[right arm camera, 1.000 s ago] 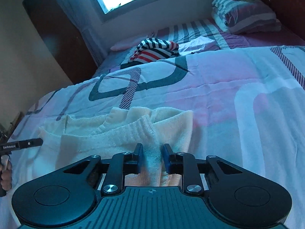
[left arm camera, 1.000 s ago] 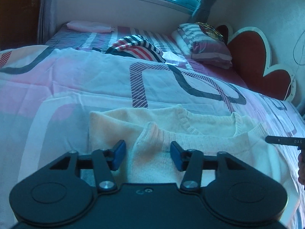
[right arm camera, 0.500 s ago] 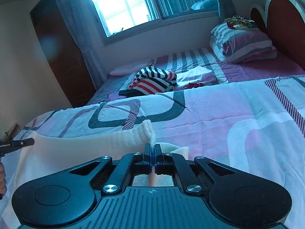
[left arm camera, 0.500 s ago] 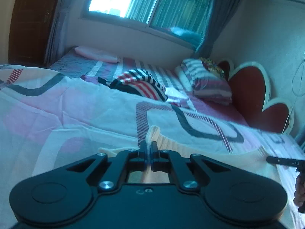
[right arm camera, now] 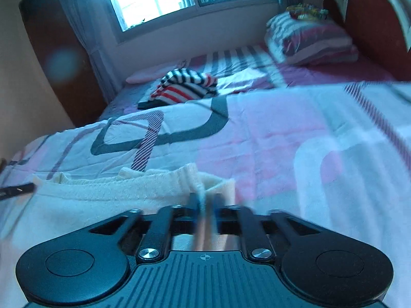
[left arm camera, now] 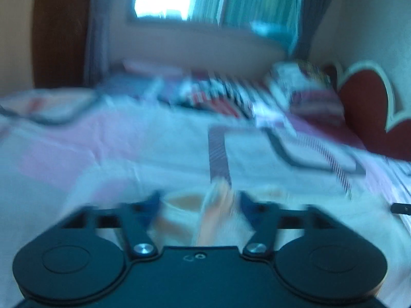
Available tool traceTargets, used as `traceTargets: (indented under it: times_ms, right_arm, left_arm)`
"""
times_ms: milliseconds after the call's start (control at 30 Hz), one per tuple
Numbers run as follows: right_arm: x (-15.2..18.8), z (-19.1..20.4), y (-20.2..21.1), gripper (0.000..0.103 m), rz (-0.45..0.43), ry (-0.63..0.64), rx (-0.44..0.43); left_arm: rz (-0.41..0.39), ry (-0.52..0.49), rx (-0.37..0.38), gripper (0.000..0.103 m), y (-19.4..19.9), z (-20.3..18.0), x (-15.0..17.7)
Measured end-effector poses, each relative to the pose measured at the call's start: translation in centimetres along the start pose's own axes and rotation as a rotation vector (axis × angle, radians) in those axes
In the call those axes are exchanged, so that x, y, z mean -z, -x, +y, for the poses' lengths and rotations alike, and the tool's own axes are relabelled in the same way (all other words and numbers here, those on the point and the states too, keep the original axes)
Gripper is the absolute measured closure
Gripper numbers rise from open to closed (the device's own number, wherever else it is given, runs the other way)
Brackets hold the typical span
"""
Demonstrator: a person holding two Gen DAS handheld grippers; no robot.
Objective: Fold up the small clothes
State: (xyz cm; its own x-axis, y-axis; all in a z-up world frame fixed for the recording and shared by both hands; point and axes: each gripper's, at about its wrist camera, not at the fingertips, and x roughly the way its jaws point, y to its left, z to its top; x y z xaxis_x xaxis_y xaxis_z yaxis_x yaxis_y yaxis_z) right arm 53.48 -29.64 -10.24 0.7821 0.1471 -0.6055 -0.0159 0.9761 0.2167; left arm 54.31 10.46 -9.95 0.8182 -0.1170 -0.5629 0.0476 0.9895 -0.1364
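**Cream knit garment on bed, both tools releasing**

Cream sweater (right arm camera: pixel 108 205): lying on patterned bedspread (right arm camera: pixel 269 133), near edge. Left tool (left arm camera: pixel 199 200): jaws opening, spread, a raised fold of knit standing between them, pads clear. Right tool (right arm camera: pixel 205 200): jaws opening, narrow gap, cuff edge between. Striped clothes pile (right arm camera: pixel 185 86): farther up the bed.

My left tool (left arm camera: pixel 199 202) points downward, its 2 blue-padded fingers (left arm camera: pixel 154 202) spreading wide with cloth between them. My right tool (right arm camera: pixel 205 205) also tilts down, jaws opening, narrower, a cloth edge between them.
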Motion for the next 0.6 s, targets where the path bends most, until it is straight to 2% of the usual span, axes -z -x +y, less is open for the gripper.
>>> traceTargets:
  times_ms: [33, 67, 133, 167, 200, 300, 433, 533, 600]
  right_arm:
    - [0.0, 0.7, 0.5, 0.046, -0.018, 0.015, -0.035]
    - [0.0, 1.7, 0.4, 0.047, 0.0, 0.022, -0.071]
    - [0.2, 4.6, -0.3, 0.055, 0.028, 0.076, -0.117]
    - [0.4, 6.1, -0.7, 0.064, 0.044, 0.099, -0.144]
    - [0.6, 7.5, -1.1, 0.064, 0.057, 0.12, -0.168]
    - [1.4, 10.2, -2.3, 0.064, 0.094, 0.176, -0.214]
    - [2.3, 9.6, -3.5, 0.064, 0.128, 0.252, -0.212]
    - [1.5, 5.9, -4.0, 0.064, 0.098, 0.178, -0.033]
    - [1.2, 4.0, -4.0, 0.064, 0.103, 0.128, -0.045]
  left_arm:
    - [-0.02, -0.019, 0.019, 0.027, 0.9, -1.0, 0.0]
    - [0.0, -0.039, 0.071, 0.028, 1.1, -2.3, -0.1]
    - [0.057, -0.134, 0.132, 0.029, 0.7, -6.0, 0.2]
    - [0.087, -0.2, 0.143, 0.03, 0.3, -8.1, 0.5]
    - [0.103, -0.243, 0.16, 0.033, 0.0, -9.8, 0.9]
    - [0.131, -0.293, 0.194, 0.032, -0.7, -12.0, 2.2]
    - [0.141, -0.28, 0.145, 0.027, -1.7, -10.3, 3.5]
    - [0.125, -0.241, 0.109, 0.02, -2.1, -6.9, 3.4]
    - [0.124, -0.195, 0.115, 0.021, -1.9, -5.1, 2.8]
